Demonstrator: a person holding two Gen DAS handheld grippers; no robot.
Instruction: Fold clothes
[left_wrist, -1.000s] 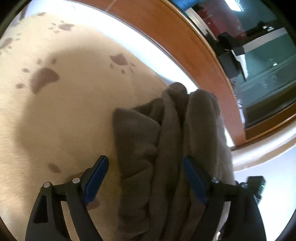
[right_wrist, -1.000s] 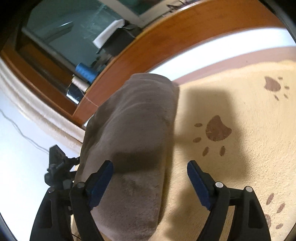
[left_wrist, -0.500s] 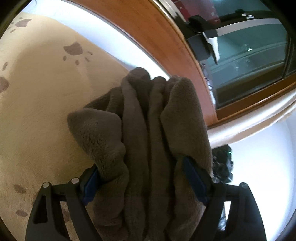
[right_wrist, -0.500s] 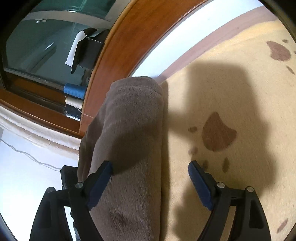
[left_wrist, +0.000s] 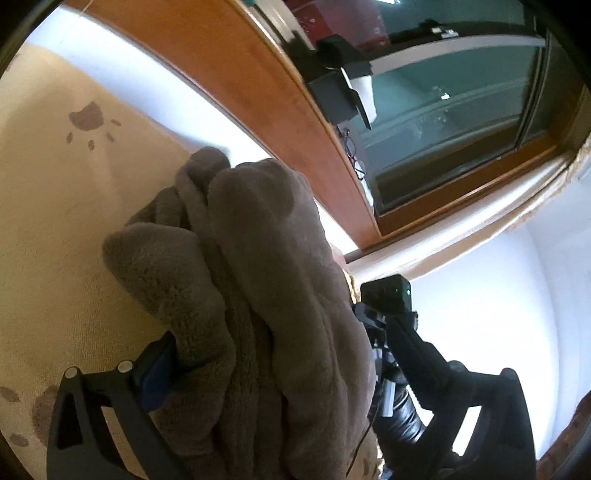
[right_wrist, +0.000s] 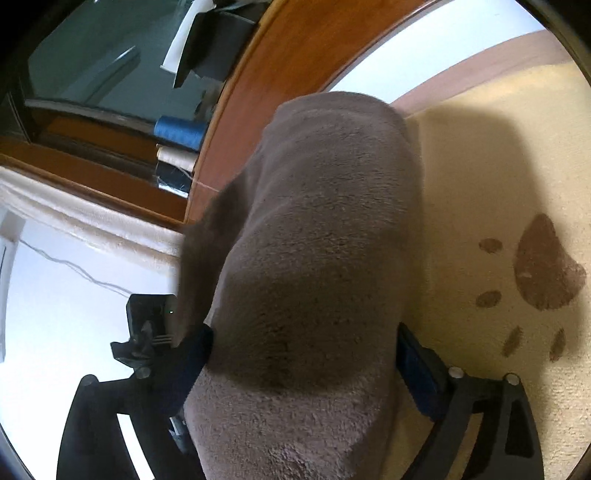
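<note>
Spreading wider in the last half-second, both the left gripper and right gripper now straddle the folded brown garment at centre frame, jaws apart, ready to grip it.

No readable text, labels, brands or numbers in either view (only paw-print pattern on the blanket).

a cream paw-print blanket meets a wooden frame below dark window glass (white wall beside).
</note>
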